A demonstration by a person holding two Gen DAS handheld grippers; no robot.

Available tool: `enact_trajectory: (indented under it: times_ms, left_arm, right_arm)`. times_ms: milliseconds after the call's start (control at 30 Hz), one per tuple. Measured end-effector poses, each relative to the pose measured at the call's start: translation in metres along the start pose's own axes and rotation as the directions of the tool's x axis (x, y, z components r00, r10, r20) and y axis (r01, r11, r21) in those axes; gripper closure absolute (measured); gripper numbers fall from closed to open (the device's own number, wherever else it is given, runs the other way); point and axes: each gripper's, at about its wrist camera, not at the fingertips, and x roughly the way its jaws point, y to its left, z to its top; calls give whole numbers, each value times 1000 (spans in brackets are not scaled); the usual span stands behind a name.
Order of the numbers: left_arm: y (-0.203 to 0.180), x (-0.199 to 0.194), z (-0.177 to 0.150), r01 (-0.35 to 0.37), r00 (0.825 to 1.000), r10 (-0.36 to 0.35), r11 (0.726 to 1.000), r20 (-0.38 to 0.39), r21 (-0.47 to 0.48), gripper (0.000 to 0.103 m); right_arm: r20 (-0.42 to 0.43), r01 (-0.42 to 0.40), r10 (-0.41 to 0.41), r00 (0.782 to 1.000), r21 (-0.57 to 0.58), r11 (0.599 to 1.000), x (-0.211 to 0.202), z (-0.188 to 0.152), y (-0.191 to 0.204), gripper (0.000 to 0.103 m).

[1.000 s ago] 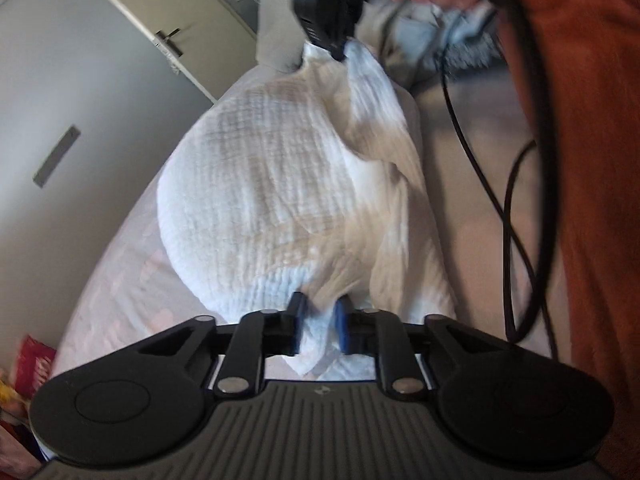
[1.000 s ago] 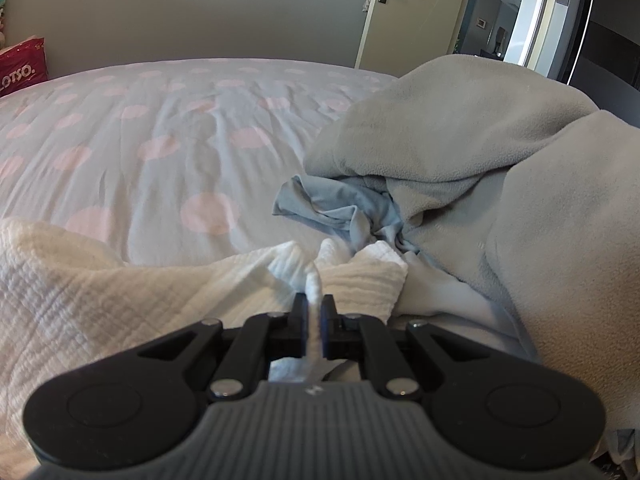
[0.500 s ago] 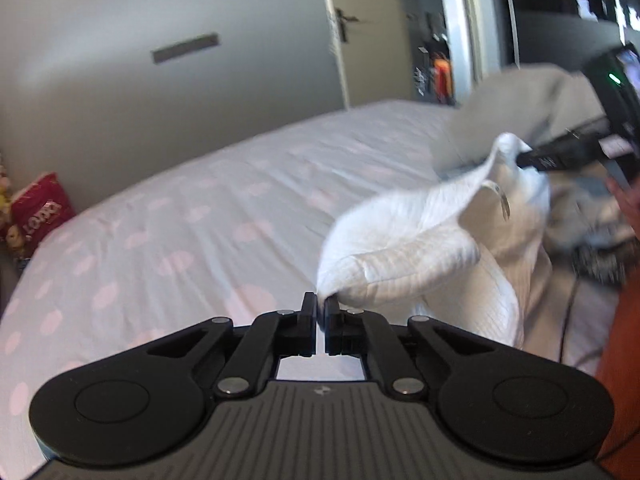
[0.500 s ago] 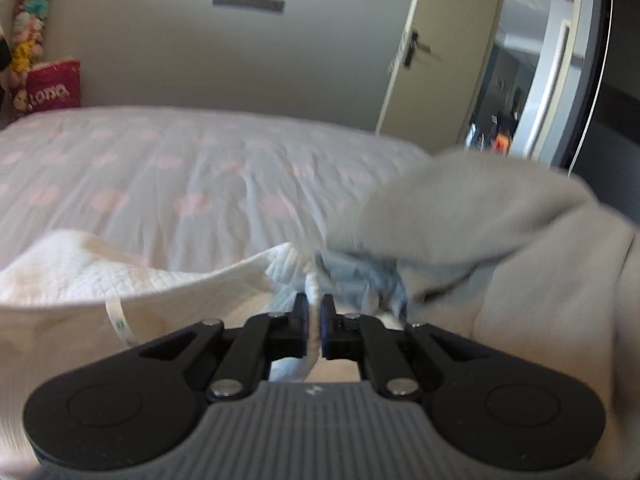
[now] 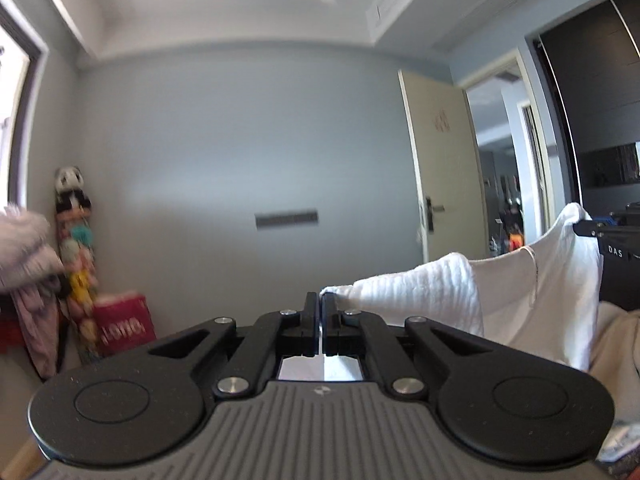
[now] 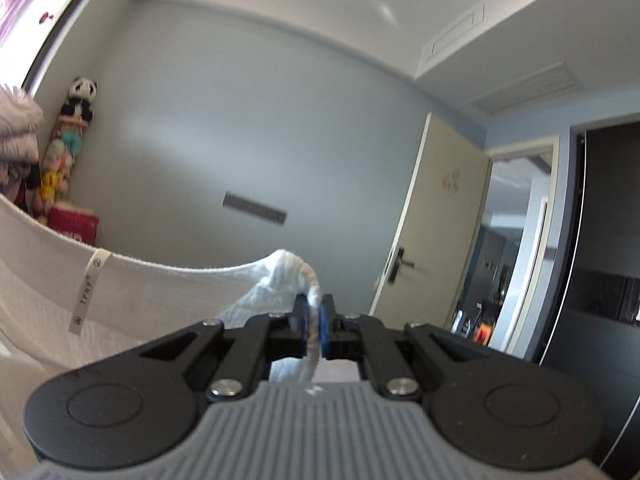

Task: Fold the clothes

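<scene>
White garment [image 6: 168, 292] tag [image 6: 89, 286]: perhaps "TFNY" (blurred)

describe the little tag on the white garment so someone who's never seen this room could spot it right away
Start from the grey wall with the dark slot in it, then drop to the white garment stretched across in front. Along its top hem, left of the right gripper, hangs a narrow white ribbon tag. It is the only strip dangling from that edge, with small printed lettering and a round mark.
</scene>
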Motion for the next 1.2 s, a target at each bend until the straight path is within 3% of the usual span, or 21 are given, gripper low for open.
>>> enact_trajectory:
  times_ms: [133,333,400,500,567,700,767,833,1000,1100,1200]
  left_arm:
    - [6,-22,36,-20,996,21,1000,84,-15,103]
    - [16,-54,50,-51,982,59,997,181,-50,103]
    - [20,-69,55,-72,969,86,995,233,-68,103]
    - [24,-100,68,-106,935,133,990,328,-97,103]
    - [27,-110,77,-75,937,108,991,333,-111,103]
    - [28,-91,69,47,982,-27,993,186,-105,103]
    - [23,-69,43,82,994,-73,991,85,-102,103]
    - [16,-47,15,106,994,-108,990,-11,-97,103]
    - [-5,-4,-79,182,958,-206,974,-201,-132,103]
    - [-29,16,-127,200,932,-231,971,-280,-133,97]
    - [-58,34,-172,248,895,-290,955,-340,-162,93]
  right_arm:
    - [82,19,-18,996,-12,1000,-17,32,0,97]
    - [169,18,-21,985,16,1000,-39,54,-1,97]
    - [211,28,-34,977,31,999,-51,60,0,97]
    - [263,26,-46,964,77,997,-72,68,-4,96]
    - [288,-11,-18,958,101,995,-84,72,-5,96]
    - [248,-82,77,966,11,997,-85,69,20,96]
    - [181,-100,106,978,-41,994,-74,55,37,96]
    - [101,-111,119,988,-74,991,-57,33,50,96]
    - [-79,-102,95,992,-102,989,-14,-26,58,96]
    - [-144,-91,74,987,-111,990,7,-55,54,96]
    - [-182,-80,56,982,-127,989,24,-79,52,96]
